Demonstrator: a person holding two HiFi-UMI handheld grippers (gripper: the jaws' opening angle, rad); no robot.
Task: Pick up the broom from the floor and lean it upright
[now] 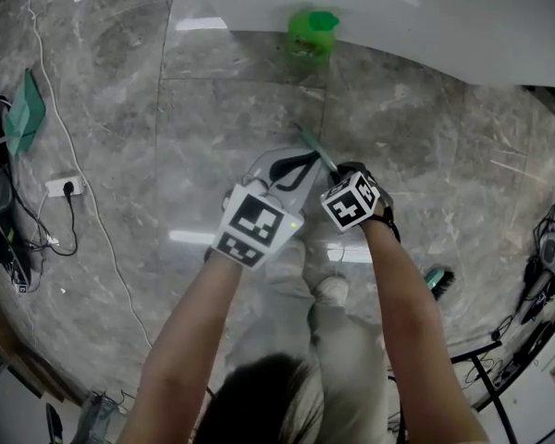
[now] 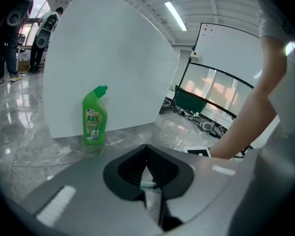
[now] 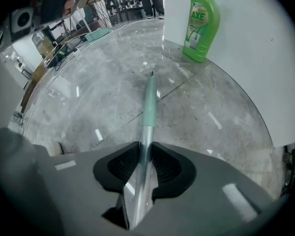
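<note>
In the right gripper view, my right claw (image 3: pixel 145 150) stands a little apart, its black ribbed pads either side of the broom (image 3: pixel 148 109). The shaft runs up the slit between them. It is a round tube, bright bare metal near me, then a matt pale-green sleeve narrowing to a dark tip. Beneath lies the floor (image 3: pixel 88 97), polished grey veined stone in big slabs with thin joints. A green plastic bottle (image 3: pixel 200 26) with a bent neck and a printed label stands against a smooth white panel (image 3: pixel 270 63).

In the left gripper view, my left claw (image 2: pixel 147 151) has the same matt grey fingers and black pads. They are parted by a narrow slit and clamp nothing. A pale sliver shows through the slit, too small to name. The bottle stands upright at the panel's foot.

In the head view, both claws hang close together over the floor. The broom slants across it. Its dark brush (image 1: pixel 439 279) is down at the lower right. The shaft passes under my right claw and its green end pokes out toward the bottle. I cannot tell whether the shaft lies flat.
</note>
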